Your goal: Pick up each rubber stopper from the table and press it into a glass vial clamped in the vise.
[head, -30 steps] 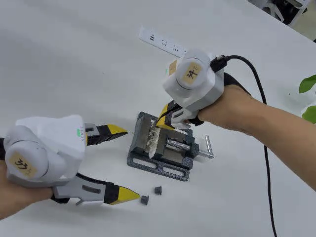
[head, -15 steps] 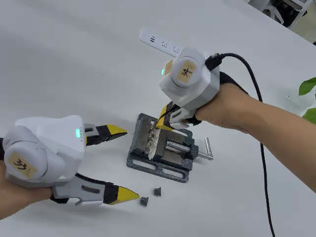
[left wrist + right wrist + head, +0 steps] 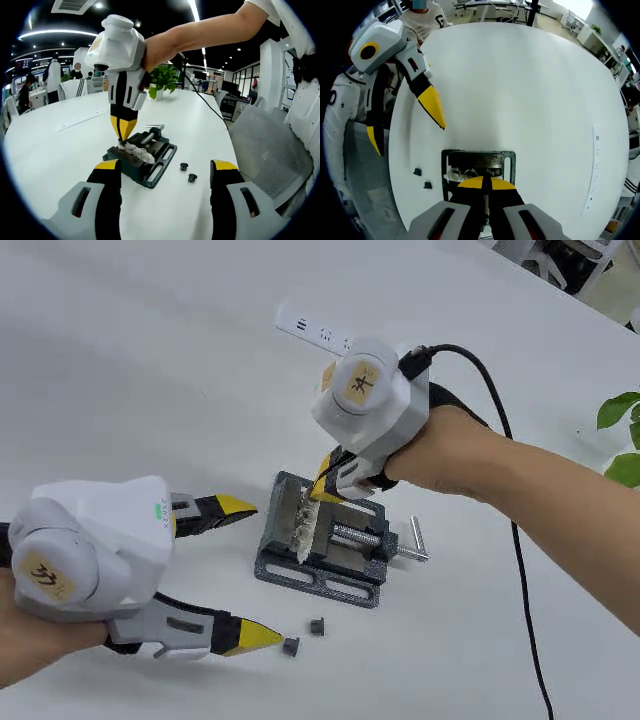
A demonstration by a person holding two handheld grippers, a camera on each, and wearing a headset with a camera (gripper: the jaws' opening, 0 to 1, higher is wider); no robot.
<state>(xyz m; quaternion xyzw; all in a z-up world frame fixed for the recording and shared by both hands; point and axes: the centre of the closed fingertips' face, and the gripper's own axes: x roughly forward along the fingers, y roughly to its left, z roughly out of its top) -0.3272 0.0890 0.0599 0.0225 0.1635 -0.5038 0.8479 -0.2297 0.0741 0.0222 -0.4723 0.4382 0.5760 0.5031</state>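
our right gripper (image 3: 322, 490) has its jaws pressed together, tips at the row of glass vials (image 3: 303, 527) clamped in the vise (image 3: 345, 578); we cannot tell whether a stopper sits between them. our left gripper (image 3: 262, 570) hovers spread wide beside the vise. two rubber stoppers (image 3: 291, 646) lie on the table (image 3: 150, 360) near its lower tip.

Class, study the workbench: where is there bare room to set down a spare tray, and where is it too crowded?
Bare: the wide tabletop left of the power strip, and the near patch between vise and cable. Crowded: around the vise, with the right gripper over it and the stoppers by the left gripper.
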